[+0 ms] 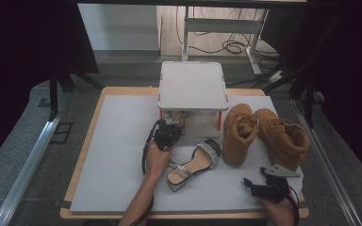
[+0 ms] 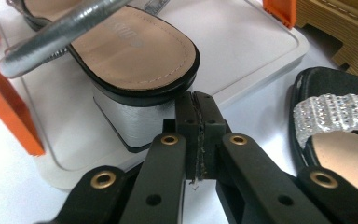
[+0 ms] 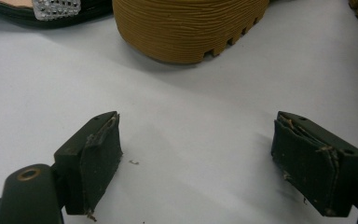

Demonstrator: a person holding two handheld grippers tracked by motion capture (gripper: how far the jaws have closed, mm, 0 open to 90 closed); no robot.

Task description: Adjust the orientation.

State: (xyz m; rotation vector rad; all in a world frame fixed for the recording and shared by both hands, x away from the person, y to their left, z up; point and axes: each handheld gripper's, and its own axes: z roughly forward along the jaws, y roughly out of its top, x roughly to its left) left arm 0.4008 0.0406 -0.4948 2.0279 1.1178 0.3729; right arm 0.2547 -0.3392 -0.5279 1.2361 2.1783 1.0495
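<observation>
A small white two-tier shelf (image 1: 193, 87) with orange posts stands at the far middle of the grey table mat (image 1: 118, 155) and serves here as the landmark. On its lower tier rests a silver block-heeled sandal (image 2: 135, 60), heel toward the near edge of the tier and its metallic strap (image 2: 60, 28) crossing above the tan insole. The left gripper (image 1: 171, 123) reaches in at the shelf's near left corner; in the left gripper view its jaws are clenched together with nothing between them, the tips just beside, perhaps touching, the silver heel block (contact cannot be told for certain). The person's left hand (image 1: 158, 157) holds this gripper just in front of the shelf.

The matching second sandal (image 1: 193, 165), with a rhinestone toe band, lies flat on the mat just in front of the shelf's near right corner, toe toward the shelf. A pair of tan lace-up boots (image 1: 264, 134) stands to the right of the shelf, the left boot close beside its right post.

The right gripper (image 1: 257, 183) rests on the mat well in front of and to the right of the shelf, near the table's front edge; its jaws are spread wide and hold nothing (bare mat lies between the pads), with a ridged boot sole (image 3: 186, 25) ahead of them.
</observation>
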